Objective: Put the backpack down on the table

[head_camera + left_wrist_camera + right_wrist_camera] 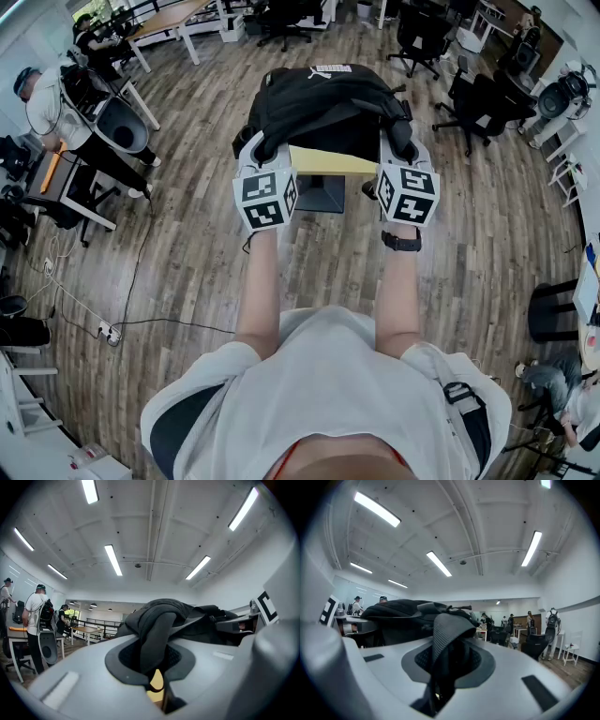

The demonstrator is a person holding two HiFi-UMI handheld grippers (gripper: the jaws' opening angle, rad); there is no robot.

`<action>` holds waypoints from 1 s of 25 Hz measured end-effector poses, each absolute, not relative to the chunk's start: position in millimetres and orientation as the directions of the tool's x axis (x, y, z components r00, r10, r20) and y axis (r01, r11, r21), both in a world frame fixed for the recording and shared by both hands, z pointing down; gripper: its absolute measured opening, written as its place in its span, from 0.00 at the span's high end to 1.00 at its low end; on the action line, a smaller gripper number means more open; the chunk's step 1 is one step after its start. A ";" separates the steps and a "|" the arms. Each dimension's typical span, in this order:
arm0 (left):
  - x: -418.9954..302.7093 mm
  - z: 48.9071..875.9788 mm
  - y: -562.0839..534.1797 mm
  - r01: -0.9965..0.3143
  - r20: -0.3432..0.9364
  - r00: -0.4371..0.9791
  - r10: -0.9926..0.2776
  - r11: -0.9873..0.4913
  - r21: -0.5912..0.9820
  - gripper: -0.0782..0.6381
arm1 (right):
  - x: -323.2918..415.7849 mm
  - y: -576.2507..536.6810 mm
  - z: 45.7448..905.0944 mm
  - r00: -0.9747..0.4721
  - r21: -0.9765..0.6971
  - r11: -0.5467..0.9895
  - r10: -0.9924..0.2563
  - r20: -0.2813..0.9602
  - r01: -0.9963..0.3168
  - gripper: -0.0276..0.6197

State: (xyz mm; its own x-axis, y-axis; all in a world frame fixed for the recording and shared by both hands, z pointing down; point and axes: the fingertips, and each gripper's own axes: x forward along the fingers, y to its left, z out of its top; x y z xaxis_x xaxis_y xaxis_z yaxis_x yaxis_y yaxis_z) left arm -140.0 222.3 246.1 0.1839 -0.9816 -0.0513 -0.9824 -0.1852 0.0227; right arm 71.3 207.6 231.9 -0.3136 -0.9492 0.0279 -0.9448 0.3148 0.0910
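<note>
together, left gripper (265, 148), right gripper (397, 142) clamp backpack (319, 101)

A wood-plank floor (187, 262) spreads across the room. At its left lies a white power strip (109, 332), with a black cable (141, 272) trailing from it. Black office chairs (424, 37) stand at the far side, near a long wooden desk (173, 17). A person in a white shirt (42, 105) stands at the left edge, and a black stool (548, 311) at the right. Long light strips (113, 560) cross the white ceiling (154, 527). Further people (552, 620) stand by the far wall.
</note>
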 end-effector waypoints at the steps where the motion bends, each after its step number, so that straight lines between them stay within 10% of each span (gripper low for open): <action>1: -136.9 246.4 222.1 -0.983 -0.049 0.184 -0.982 -0.185 0.021 0.84 | 74.1 207.4 233.0 -0.312 0.092 0.314 -0.950 0.031 -0.945 0.84; 25: -41.8 253.4 245.7 -0.974 -0.081 0.220 -0.972 -0.224 0.042 0.83 | 169.0 230.4 243.2 -0.299 0.083 0.300 -0.954 0.027 -0.950 0.84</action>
State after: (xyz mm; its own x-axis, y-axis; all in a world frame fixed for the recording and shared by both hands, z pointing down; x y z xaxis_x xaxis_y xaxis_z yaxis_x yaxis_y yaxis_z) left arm -41.8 245.7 253.4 0.2203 -0.9721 -0.0808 -0.9736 -0.2242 0.0419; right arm 169.0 230.4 243.2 -0.2987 -0.9540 0.0267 -0.9503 0.2999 0.0834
